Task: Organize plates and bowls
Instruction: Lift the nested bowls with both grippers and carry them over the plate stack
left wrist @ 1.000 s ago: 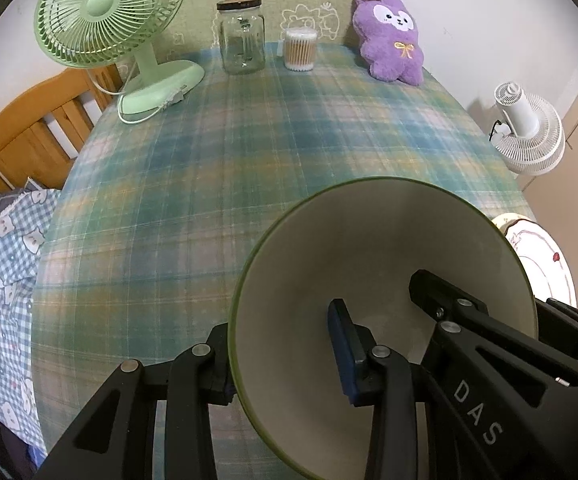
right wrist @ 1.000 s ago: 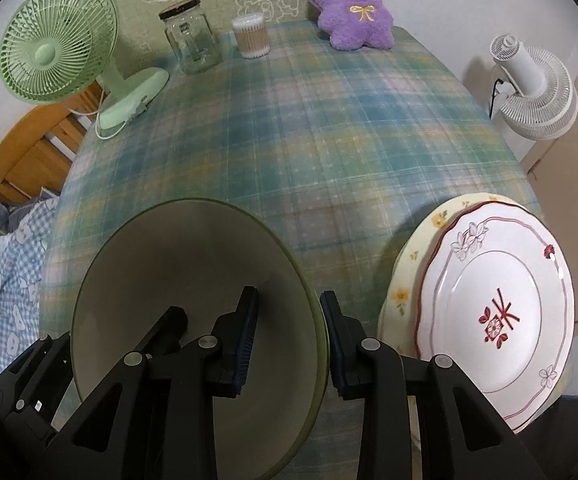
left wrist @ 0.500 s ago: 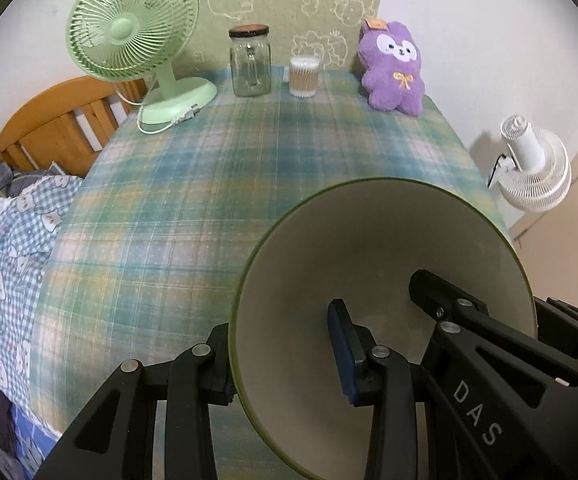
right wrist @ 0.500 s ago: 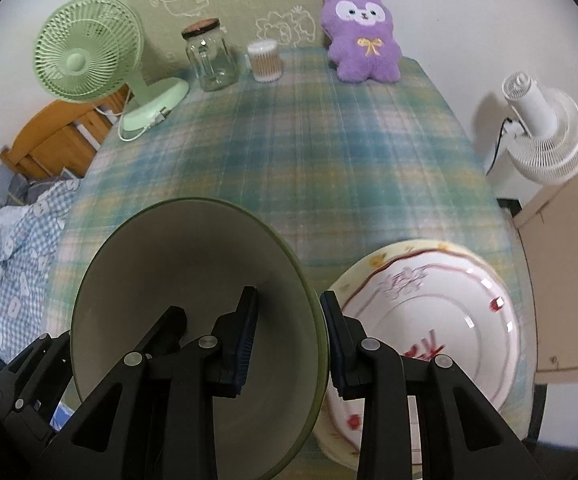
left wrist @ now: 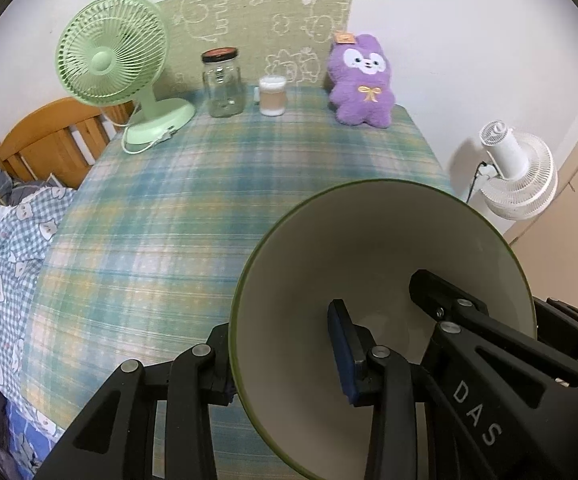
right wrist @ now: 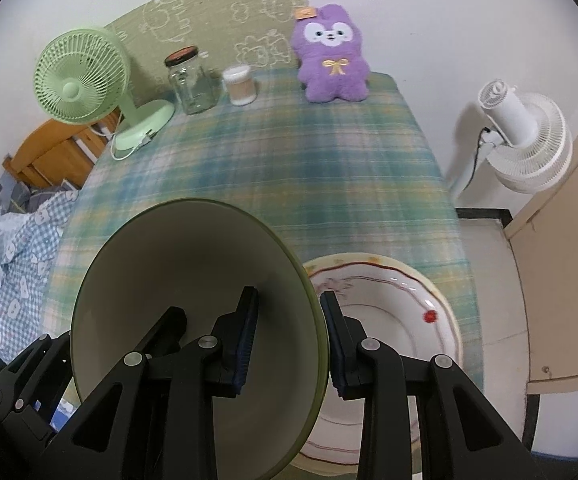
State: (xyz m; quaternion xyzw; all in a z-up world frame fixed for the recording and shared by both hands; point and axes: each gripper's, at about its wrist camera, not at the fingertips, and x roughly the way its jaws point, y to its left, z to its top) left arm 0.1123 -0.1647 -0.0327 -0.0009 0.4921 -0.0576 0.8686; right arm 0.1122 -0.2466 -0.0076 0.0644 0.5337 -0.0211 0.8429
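A large bowl [left wrist: 389,248], cream inside with a green rim, hangs tilted above the checked tablecloth [left wrist: 217,208]. My left gripper [left wrist: 285,360] is shut on its left wall, one pad inside and one outside. My right gripper [right wrist: 289,340] is shut on the same bowl [right wrist: 177,272] at its right wall. Under the right gripper, a white plate with red trim [right wrist: 393,312] lies on a yellow-rimmed plate at the table's near right corner. The bowl hides part of these plates.
Along the table's far edge stand a green desk fan [left wrist: 113,68], a glass jar [left wrist: 223,82], a cotton swab tub [left wrist: 273,96] and a purple plush toy [left wrist: 363,84]. A white floor fan [right wrist: 525,140] stands right of the table. A wooden bed end [left wrist: 49,144] and checked bedding lie to the left.
Both grippers rose with the bowl and drew back from the far edge. In the right wrist view the plates slid from the right side to below the bowl's rim.
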